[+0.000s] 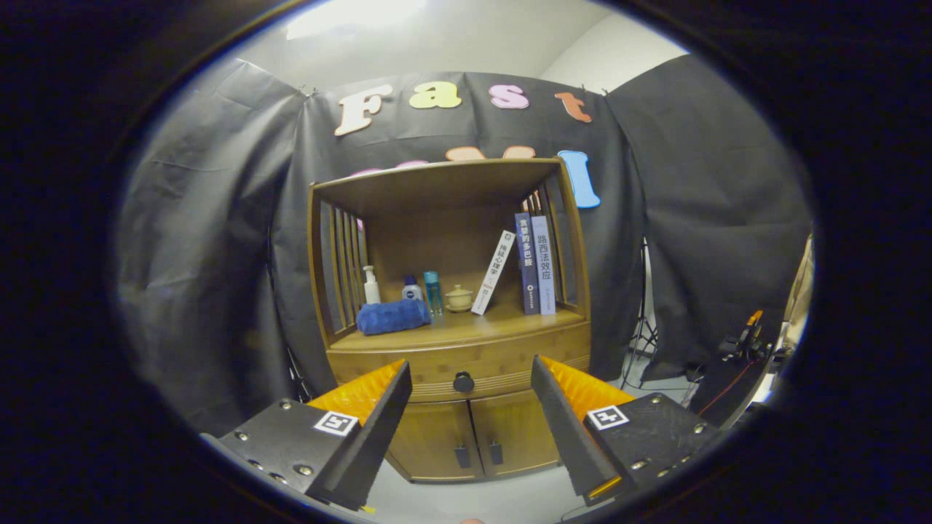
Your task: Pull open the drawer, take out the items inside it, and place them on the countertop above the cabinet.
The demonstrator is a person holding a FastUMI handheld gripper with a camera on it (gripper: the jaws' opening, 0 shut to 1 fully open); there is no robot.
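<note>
A wooden cabinet (451,342) stands ahead against the black cloth wall. Its drawer (408,367) is closed, and a dark round knob (464,381) sits at the front centre. My gripper (471,371) is open, held some way back from the cabinet, and the knob appears in the gap between the fingertips. Nothing is between the fingers. The countertop (473,325) above the drawer carries a rolled blue towel (393,316), a white pump bottle (371,285), two small blue bottles (424,291), a small lidded cup (459,298) and three books (526,266). What the drawer holds is hidden.
Below the drawer are two closed doors with small dark handles (475,453). The cabinet's slatted side panels and top shelf (437,178) enclose the countertop. A stand and cables (735,342) are off to the right on the pale floor.
</note>
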